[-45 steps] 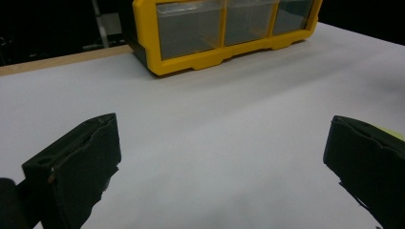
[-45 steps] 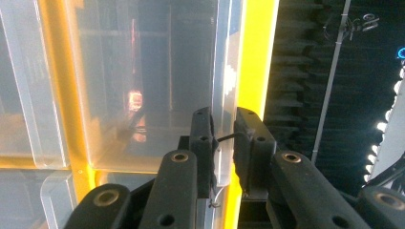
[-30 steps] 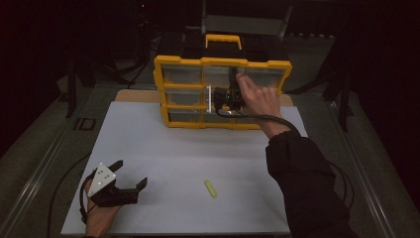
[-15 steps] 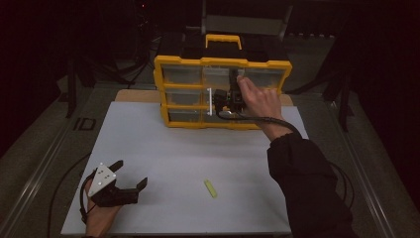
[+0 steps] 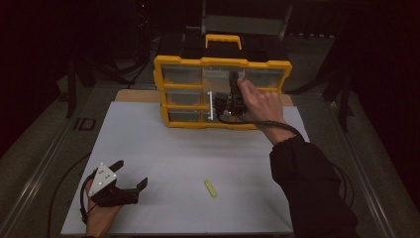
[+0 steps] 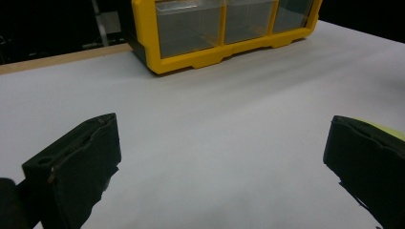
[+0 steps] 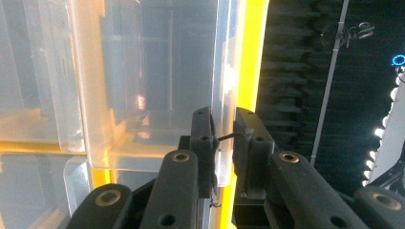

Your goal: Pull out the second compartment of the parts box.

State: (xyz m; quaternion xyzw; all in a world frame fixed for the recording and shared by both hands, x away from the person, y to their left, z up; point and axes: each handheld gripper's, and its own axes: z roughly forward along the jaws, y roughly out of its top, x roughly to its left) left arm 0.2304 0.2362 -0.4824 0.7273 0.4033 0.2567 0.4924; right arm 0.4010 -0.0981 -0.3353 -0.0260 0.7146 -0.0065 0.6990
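Note:
A yellow organizer (image 5: 223, 94) with clear drawers stands upright at the far side of the white table (image 5: 198, 153). My right gripper (image 5: 233, 96) is at its front, right of centre, with the hand behind it. In the right gripper view the jaws (image 7: 223, 124) are pinched on the thin front edge of a clear drawer (image 7: 157, 71), beside the yellow frame (image 7: 248, 71). My left gripper (image 5: 131, 173) rests at the near left of the table, open, with nothing between its jaws (image 6: 224, 143). A small yellow-green piece (image 5: 210, 188) lies on the table near the front.
The organizer's lower corner (image 6: 191, 62) shows far ahead in the left gripper view, and the yellow-green piece (image 6: 382, 128) peeks over the right jaw. A black carry handle (image 5: 223, 42) tops the organizer. Dark floor surrounds the table.

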